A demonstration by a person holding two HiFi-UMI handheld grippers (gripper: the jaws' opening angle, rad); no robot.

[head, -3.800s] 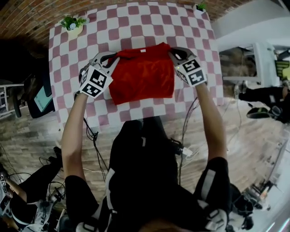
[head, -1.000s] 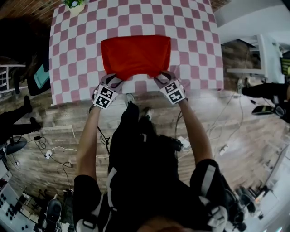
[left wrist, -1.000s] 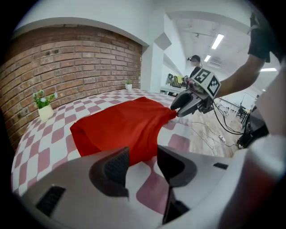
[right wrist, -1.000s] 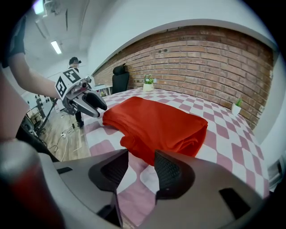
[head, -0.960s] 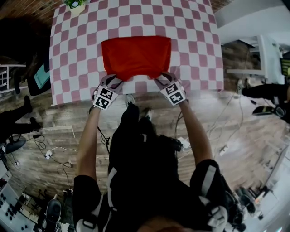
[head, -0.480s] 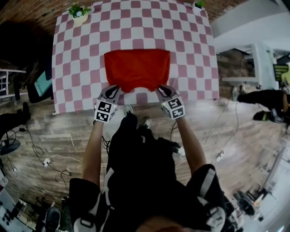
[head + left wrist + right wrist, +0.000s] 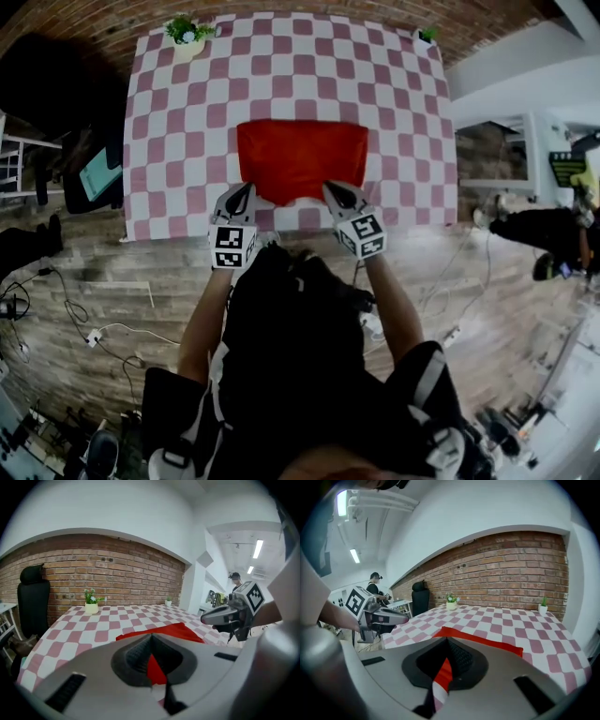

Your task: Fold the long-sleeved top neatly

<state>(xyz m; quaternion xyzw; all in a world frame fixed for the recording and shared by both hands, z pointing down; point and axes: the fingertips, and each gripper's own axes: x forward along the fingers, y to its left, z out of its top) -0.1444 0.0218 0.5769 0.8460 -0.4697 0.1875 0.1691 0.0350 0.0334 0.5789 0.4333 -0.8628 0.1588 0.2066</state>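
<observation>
The red long-sleeved top (image 7: 302, 157) lies folded into a rectangle in the middle of the pink-and-white checked table (image 7: 169, 141). My left gripper (image 7: 244, 191) is at its near left corner and my right gripper (image 7: 334, 191) at its near right corner. The jaws of both have just been closing and now stand shut, each with red cloth pinched between them. The near edge rises at both corners and sags in between. In the left gripper view, red cloth (image 7: 157, 670) shows between the shut jaws and the right gripper (image 7: 225, 617) is at the right. Red cloth (image 7: 443, 672) also runs between the right gripper's jaws.
A white pot with a green plant (image 7: 187, 34) stands at the table's far left corner and a smaller plant (image 7: 427, 36) at the far right. A brick wall runs behind the table. A black chair (image 7: 32, 602) stands to its left. Cables lie on the wooden floor.
Both grippers were open at the top's near edge a second ago. Now they are shut on its near corners and have lifted them off the table.
</observation>
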